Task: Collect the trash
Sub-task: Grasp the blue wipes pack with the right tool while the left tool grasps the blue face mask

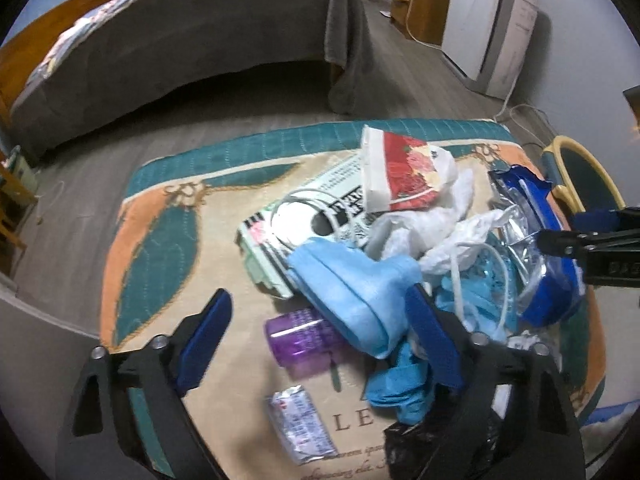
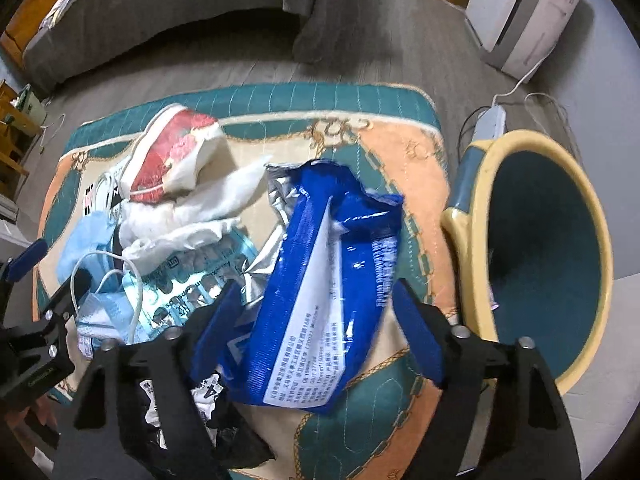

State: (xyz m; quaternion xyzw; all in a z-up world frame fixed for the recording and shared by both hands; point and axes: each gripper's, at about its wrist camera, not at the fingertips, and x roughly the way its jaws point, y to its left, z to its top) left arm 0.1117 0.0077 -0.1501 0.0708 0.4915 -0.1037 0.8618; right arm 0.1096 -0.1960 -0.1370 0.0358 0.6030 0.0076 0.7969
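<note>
**A:** Left claw [image 1: 320, 344]?

**B:** Spread wide above the patterned teal, orange and cream quilted mat [image 1: 160, 232], gripping nothing. Between its blue pads [image 1: 208, 336]: a small purple translucent plastic bottle [image 1: 300, 340] lying on its side, and the lower edge of a crumpled light-blue face mask [image 1: 352, 292]. Pads not pressing on either. Right-hand pad sunk among blue disposable gloves [image 1: 400, 388]. Just below the bottle, a small silver foil sachet [image 1: 304, 424], flat on the mat.

**B:** And the right claw [image 2: 316, 332]?

**A:** Also apart, straddling a large crumpled blue foil bag with a white printed label [image 2: 320, 292]. Bag lying between the pads, lower end toward the camera, silver lining showing at its torn top. Left pad close against the bag's edge; right pad just beside it with a sliver of mat between. No firm squeeze visible, so counted as not gripping. Seen from the left camera, same bag [image 1: 548, 264] at the far right of the heap.

**B:** Rest of the heap?

**A:** Red floral paper packet [image 2: 172, 152] at the back, white crumpled tissue [image 2: 192, 216] beneath it, clear blue blister tray [image 2: 192, 280] with a white cord over it, black plastic scrap [image 2: 224, 436] nearest the camera.

**B:** Anything alongside?

**A:** Round teal bin with a cream rim [image 2: 548, 248], just off the mat's right edge, mouth tilted toward the camera. Grey-covered bed [image 1: 200, 40] beyond, on grey wood flooring.
</note>
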